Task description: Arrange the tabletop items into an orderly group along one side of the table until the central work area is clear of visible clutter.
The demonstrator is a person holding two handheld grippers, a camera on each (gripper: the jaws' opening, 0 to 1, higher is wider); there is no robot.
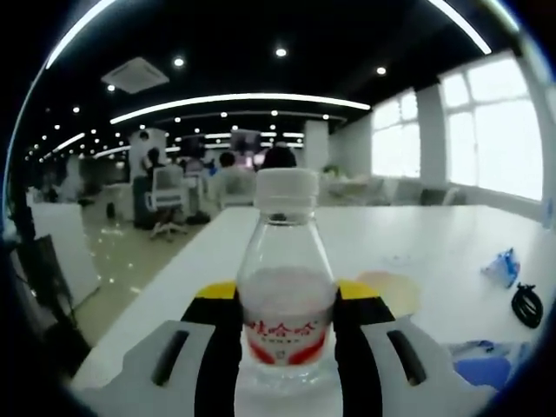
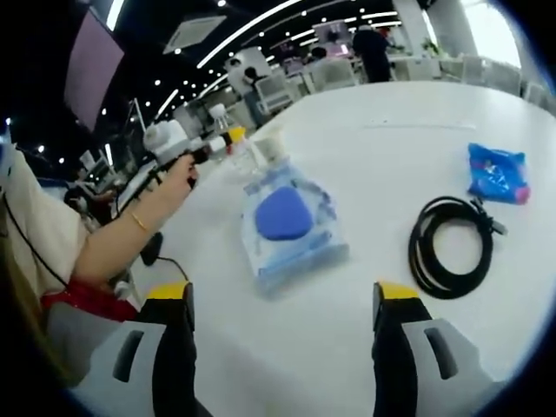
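**Currently: L tongs on bottle, R tongs wide open over table**

We see the left gripper point(image 1: 287, 343) clamped on a clear water bottle point(image 1: 286, 295) in the left gripper view. Bottle is upright, white cap on top, red-and-white label w/ red script, sitting between the two black jaws w/ yellow tips, both jaws pressing its sides. It stands on the white table point(image 1: 434, 243), near the table's near edge in that view.

Right gripper view: the right gripper point(image 2: 282, 300) has jaws spread wide, nothing between them, hovering above the table. Ahead of it, roughly centre, lies a clear plastic bag point(image 2: 291, 228) w/ a blue rounded item inside, flat on the tabletop. To the right of that, a coiled black cable point(image 2: 453, 245), apart from the bag. Further right and farther back, a small blue packet point(image 2: 497, 173), near the cable but not touching.

Same view, upper left: a person's hand point(image 2: 174, 187) holds the left gripper's handle; bottle and a pale cup-like item just beside it sit at the table's far-left side, too small to detail. Bracelet on the wrist, red cuff lower on the arm.

In the left gripper view we also pick up cable and blue packet at far right, plus a blue item at the bottom right.

Bkgd: office w/ ceiling strip lights, windows, ppl seated at desks.
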